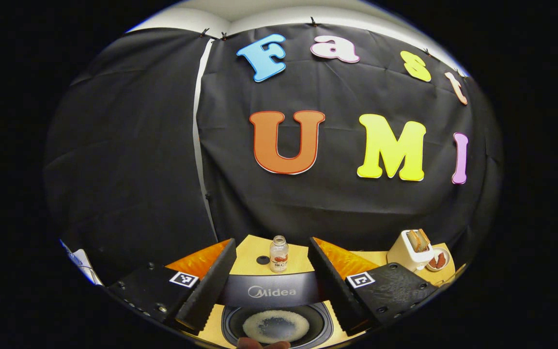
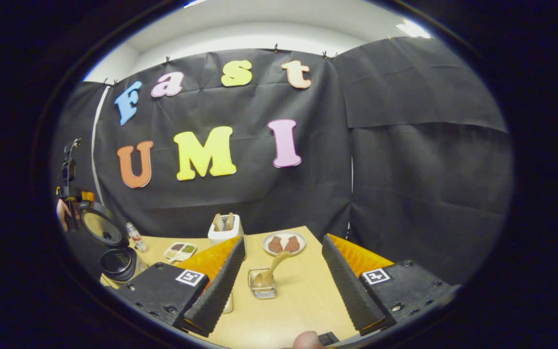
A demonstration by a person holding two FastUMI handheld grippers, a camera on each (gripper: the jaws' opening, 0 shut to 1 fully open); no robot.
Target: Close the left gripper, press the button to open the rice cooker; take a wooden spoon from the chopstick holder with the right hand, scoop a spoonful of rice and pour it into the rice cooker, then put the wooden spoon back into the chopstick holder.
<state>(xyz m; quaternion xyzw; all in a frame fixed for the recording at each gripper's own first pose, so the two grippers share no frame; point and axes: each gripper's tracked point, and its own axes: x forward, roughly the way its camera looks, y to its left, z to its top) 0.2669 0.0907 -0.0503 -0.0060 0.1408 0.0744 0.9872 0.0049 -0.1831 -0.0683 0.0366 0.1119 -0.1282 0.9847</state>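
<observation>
Black cloth backs the tabletop (image 2: 303,291); both grippers gape wide, left gripper (image 1: 271,286) over the seemingly open rice cooker (image 1: 274,291), right gripper (image 2: 281,283) behind the wooden spoon (image 2: 271,269).

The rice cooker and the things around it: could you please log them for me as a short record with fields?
rice cooker: black rice cooker, lid up, rice in the inner pot
left tool: left tool open, over the pot
right tool: right tool open, holding nothing
spoon: wooden spoon standing in the small metal chopstick holder
table: light wooden table
behind cooker: small clear glass bottle
further off: white toaster with bread slices
</observation>
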